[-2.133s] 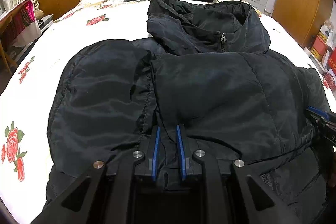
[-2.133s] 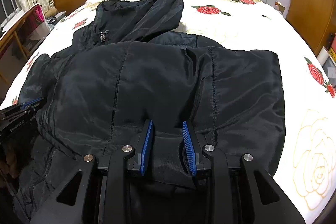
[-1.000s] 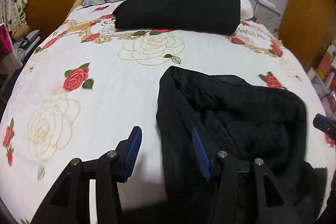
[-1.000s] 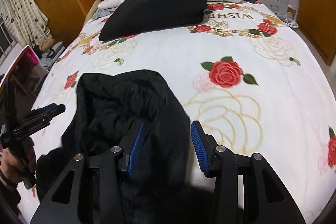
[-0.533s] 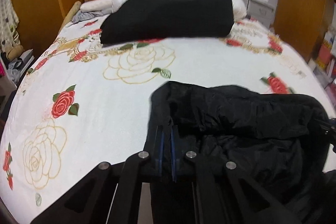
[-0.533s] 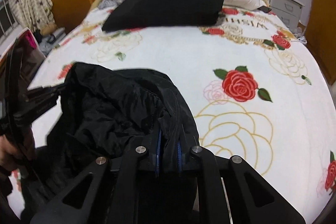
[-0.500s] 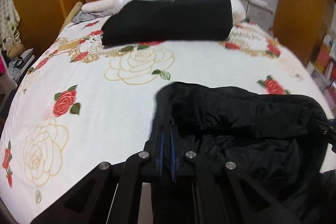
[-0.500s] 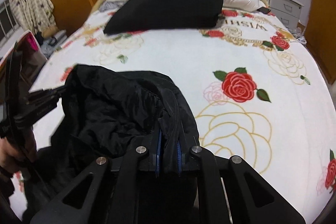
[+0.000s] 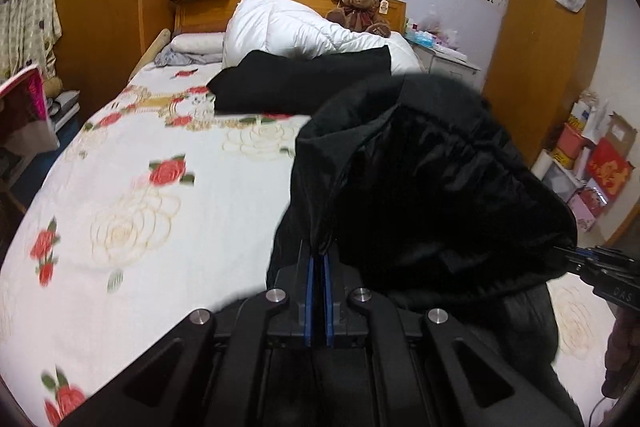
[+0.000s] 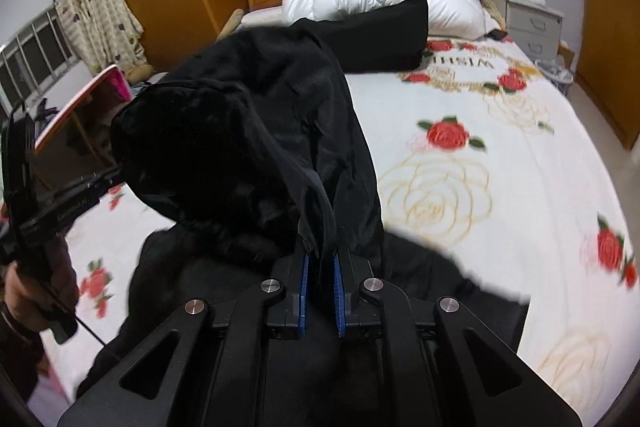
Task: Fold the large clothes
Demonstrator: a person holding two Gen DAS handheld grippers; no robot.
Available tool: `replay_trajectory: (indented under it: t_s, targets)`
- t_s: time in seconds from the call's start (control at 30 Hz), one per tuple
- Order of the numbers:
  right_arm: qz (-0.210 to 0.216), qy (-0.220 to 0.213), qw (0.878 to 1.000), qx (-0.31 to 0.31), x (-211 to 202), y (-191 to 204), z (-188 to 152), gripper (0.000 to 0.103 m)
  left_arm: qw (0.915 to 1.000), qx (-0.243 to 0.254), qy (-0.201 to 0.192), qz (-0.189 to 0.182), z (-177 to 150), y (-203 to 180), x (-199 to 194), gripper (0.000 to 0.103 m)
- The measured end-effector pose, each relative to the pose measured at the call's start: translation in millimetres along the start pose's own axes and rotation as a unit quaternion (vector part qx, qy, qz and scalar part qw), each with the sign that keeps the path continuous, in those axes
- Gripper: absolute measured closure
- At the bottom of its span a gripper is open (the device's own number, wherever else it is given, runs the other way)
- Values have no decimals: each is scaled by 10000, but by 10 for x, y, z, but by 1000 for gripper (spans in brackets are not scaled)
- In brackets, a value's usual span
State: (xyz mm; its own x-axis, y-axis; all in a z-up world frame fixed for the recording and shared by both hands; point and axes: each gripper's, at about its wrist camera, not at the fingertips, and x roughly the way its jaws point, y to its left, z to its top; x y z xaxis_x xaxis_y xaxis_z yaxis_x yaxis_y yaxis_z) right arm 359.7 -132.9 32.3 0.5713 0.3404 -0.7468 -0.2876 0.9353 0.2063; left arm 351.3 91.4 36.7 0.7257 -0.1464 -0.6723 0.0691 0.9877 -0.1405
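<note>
- Two grippers share one garment. In the left wrist view, the left gripper [image 9: 318, 263] has its blue pads pinched nearly together on an edge of the black jacket [image 9: 432, 187], which rises from the pads toward 1 o'clock, lifted above the rose-print bedspread [image 9: 132, 211].
- At 3 o'clock in that view, the right gripper [image 9: 576, 261] bites the far end of the same raised edge, so the hood end hangs slack between the two grips.
- In the right wrist view, the right gripper [image 10: 320, 267] is clamped narrow on a bunched fold of the jacket [image 10: 248, 131]; the fabric billows toward 11 o'clock, while the rest of the jacket stays on the bed [image 10: 500, 187] at 6 o'clock.
- The left gripper [image 10: 116, 173] shows at 9 o'clock, pinching the opposite corner.
- Risk, as a judgement: the shell looks slick and puffy, and each grip catches only a thin edge. Uneven pulling could slip one corner free, or drop the hood askew instead of square onto the body.
- Against the pictures half a second ago, the grip is unchanged, but the hood has gone from lying low on the bedspread to standing high, now hiding part of the black pillow [image 9: 304, 83].
</note>
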Motion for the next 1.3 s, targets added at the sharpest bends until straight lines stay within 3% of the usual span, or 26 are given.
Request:
replay_trajectory:
  t_s: [0.1,0.3,0.43,0.47,0.53,0.6,0.83,1.0,1.03,1.07,1.1,1.3]
  targets:
    - [68,176,9998,57,-83,67,-348,93,9997,-212,155,-23,-374,57,-175,98]
    - [140,683,9969,352,-14,20,-851,88,9937,-749,830,32,-1013,282,-220,96]
    - [320,880,9939,585,-51,-76,-1024,76,9904,-906,1038,-105,-1284,390,-385,96]
    - [385,874,9934,638,-103,-88,-1070,64,9907,-889,1026,-90,-1322,407,-454,92]
    - [540,814,9919,817,-187,-139,-1109,45,9918,-884,920,-64,-1371,451,-601,78]
    - [728,733,9895,1015,-251,-192,-1127,44,9925,-981,732,-63,-1393,499,-754,59]
    - [1360,676,9670,2047,-25,-237,-997,44,9910,-1175,568,-301,-1096,409,-639,52]
    - [1480,801,9533,2507,305,-197,-902,44,9893,-1171,707,-502,-990,219,-365,52]
    - [1448,915,9519,2542,407,-184,-886,50,9892,-1151,742,-518,-982,177,-317,52]
    - [1400,977,9532,2497,436,-145,-886,85,9893,-1118,762,-545,-981,133,-284,52]
    - [1308,1003,9560,2428,452,-115,-880,98,9894,-1089,771,-568,-973,94,-271,52]
    - [1392,420,9675,2068,-45,7,-1026,99,9917,-904,534,-741,-1035,41,-490,52]
